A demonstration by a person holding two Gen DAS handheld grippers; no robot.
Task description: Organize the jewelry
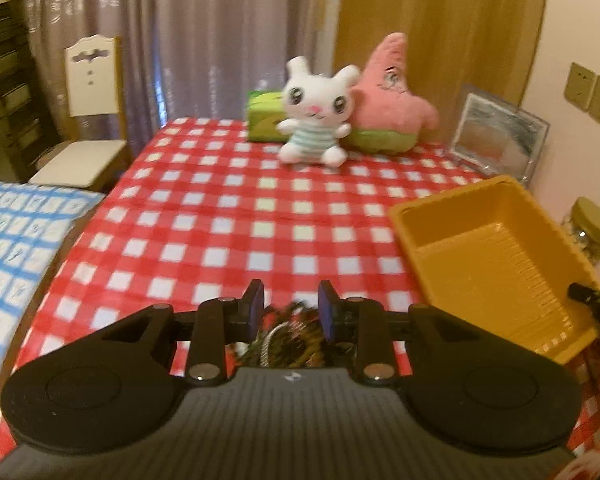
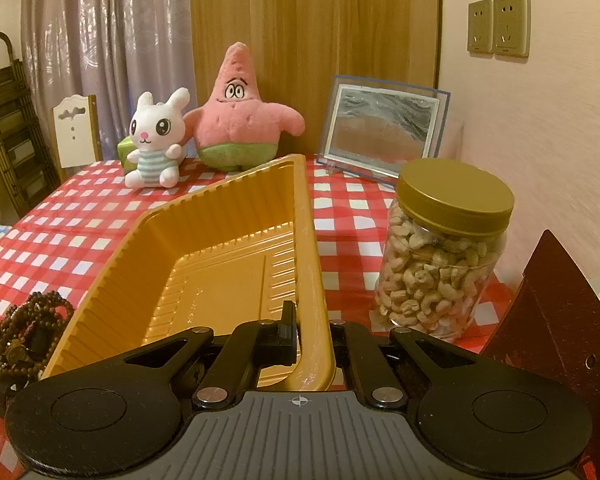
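A pile of dark beaded jewelry [image 1: 290, 334] lies on the red checked tablecloth between and just behind the fingers of my left gripper [image 1: 291, 310], whose jaws stand apart around it. The same beads show at the lower left of the right wrist view [image 2: 24, 330]. My right gripper [image 2: 310, 334] is shut on the near rim of a yellow plastic tray [image 2: 228, 248] and holds it tilted. The tray [image 1: 496, 260] shows empty at the right of the left wrist view, with the right gripper's tip at its lower corner.
A white bunny plush [image 2: 156, 140], a pink star plush [image 2: 240, 116] and a green box [image 1: 264, 116] stand at the table's back. A framed picture [image 2: 384, 128], a jar of cashews [image 2: 444, 248] and a dark red box [image 2: 548, 320] stand right. A chair [image 1: 88, 120] stands left.
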